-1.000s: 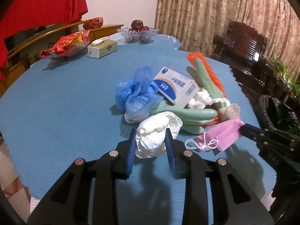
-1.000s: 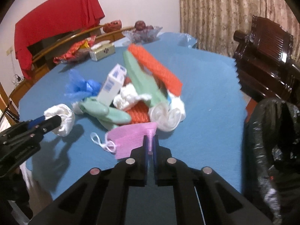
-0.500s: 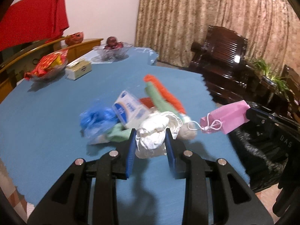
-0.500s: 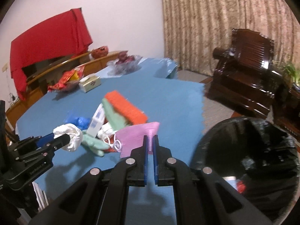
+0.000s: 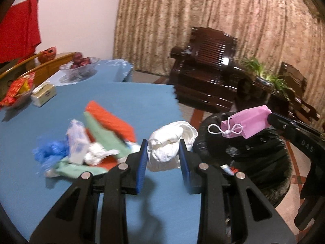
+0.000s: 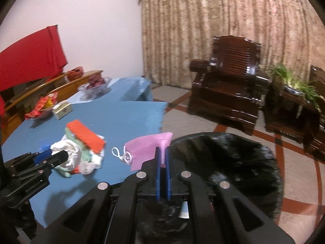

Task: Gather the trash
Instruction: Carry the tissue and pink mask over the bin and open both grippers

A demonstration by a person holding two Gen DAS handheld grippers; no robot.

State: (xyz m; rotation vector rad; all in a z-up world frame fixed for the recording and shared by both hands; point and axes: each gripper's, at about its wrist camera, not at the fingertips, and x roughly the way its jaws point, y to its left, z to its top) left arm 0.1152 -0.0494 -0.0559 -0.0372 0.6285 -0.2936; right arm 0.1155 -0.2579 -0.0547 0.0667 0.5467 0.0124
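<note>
Both grippers have swung away from the heap on the table toward the bin since a second ago, each carrying its piece of trash with it.

From the left wrist view, at nine o'clock a tissue box (image 5: pixel 43 94) sits on the blue table (image 5: pixel 130 99), with a glass fruit bowl (image 5: pixel 80 67) beyond it at ten o'clock. Nearer the middle lies the leftover heap: a blue plastic bag (image 5: pixel 49 149), a small white carton (image 5: pixel 78 142), a green sleeve (image 5: pixel 105 136) and an orange net (image 5: pixel 110 120), all touching or overlapping. At six o'clock the left gripper (image 5: pixel 163 156) has its jaws clamped on a white crumpled wad (image 5: pixel 169 144), held off the table near its edge. At three o'clock the pink mask (image 5: pixel 248 124) hangs above the black bin bag (image 5: pixel 264 152), pinched by the right gripper (image 5: pixel 271 117).

From the right wrist view, the left gripper (image 6: pixel 53 155) shows at nine o'clock with the wad (image 6: pixel 69 154) at its tip, just above the heap. At the centre the right gripper (image 6: pixel 162 156) has its jaws closed on a corner of the mask (image 6: pixel 145 149), whose white ear loops dangle to the left. The mask hovers over the table's edge, just beside the bin bag's rim (image 6: pixel 203 137). A dark wooden armchair (image 6: pixel 227 87) stands at one o'clock before the curtain (image 6: pixel 223 20).
</note>
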